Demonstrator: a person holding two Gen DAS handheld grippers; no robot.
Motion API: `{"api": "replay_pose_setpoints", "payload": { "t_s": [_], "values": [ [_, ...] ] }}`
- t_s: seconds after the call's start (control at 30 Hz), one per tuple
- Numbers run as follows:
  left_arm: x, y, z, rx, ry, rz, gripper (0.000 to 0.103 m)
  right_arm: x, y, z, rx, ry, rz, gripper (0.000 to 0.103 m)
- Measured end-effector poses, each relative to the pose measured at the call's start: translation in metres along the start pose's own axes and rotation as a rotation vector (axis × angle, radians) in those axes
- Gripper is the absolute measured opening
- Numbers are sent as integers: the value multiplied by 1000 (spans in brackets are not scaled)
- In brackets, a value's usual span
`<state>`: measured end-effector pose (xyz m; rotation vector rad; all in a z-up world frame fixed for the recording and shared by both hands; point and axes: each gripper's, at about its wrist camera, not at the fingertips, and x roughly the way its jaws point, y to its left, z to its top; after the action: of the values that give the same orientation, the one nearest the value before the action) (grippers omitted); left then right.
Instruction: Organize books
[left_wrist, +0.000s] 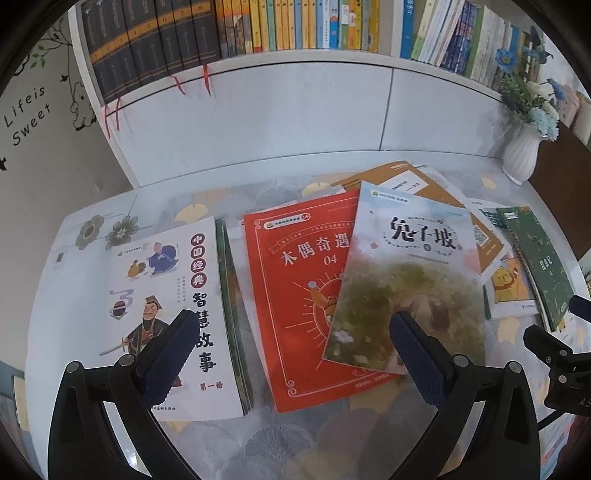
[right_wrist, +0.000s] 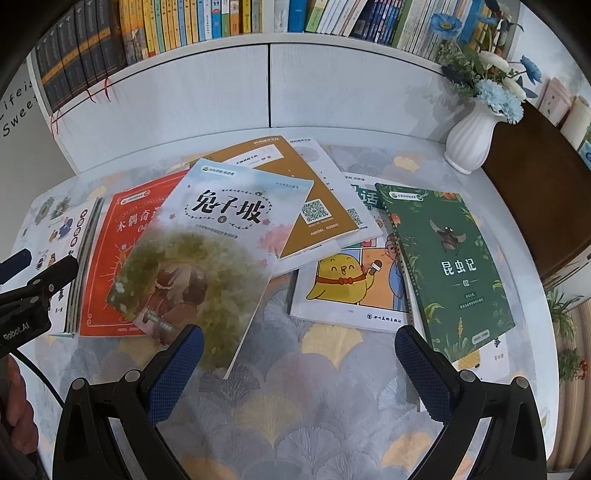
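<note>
Left gripper (left_wrist: 291, 332): jaws spread wide, empty, hovering above the table (left_wrist: 295, 443) over the white and red books. Right gripper (right_wrist: 299, 347): jaws likewise wide apart, empty, over bare patterned tablecloth at the near edge.

Books lie flat and scattered across the table. Near left, a white storybook (left_wrist: 173, 314) sits atop a thin stack. Just right of it lies a red book (left_wrist: 295, 295); a pale rabbit-hill book (right_wrist: 207, 254) overlaps the red book's right side, tilted. Right of that, a yellow-chick comic book (right_wrist: 347, 288) lies partly under a green insect book (right_wrist: 447, 266). Farther back, a mustard-brown book (right_wrist: 295, 184) rests on white booklets (right_wrist: 332, 177).

Far right, a white vase (right_wrist: 471, 140) holds blue and white flowers. At the far edge, a white bookshelf (right_wrist: 221, 85) carries upright volumes.
</note>
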<state>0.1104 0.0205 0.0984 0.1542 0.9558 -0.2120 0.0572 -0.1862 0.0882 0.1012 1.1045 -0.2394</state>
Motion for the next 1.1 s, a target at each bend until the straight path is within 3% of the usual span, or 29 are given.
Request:
{"api": "replay_pose_setpoints", "payload": {
  "t_s": [0.53, 0.63, 0.87, 1.1],
  "values": [
    [31, 4, 1, -16, 49, -7, 102, 27, 9, 9, -5, 29, 29, 103],
    [38, 6, 5, -22, 52, -50, 102, 33, 10, 12, 3, 24, 49, 102],
    [61, 13, 29, -39, 79, -245, 102, 54, 3, 25, 59, 43, 85, 100],
    [87, 3, 35, -41, 130, -272, 102, 71, 7, 31, 56, 69, 102, 100]
  ]
}}
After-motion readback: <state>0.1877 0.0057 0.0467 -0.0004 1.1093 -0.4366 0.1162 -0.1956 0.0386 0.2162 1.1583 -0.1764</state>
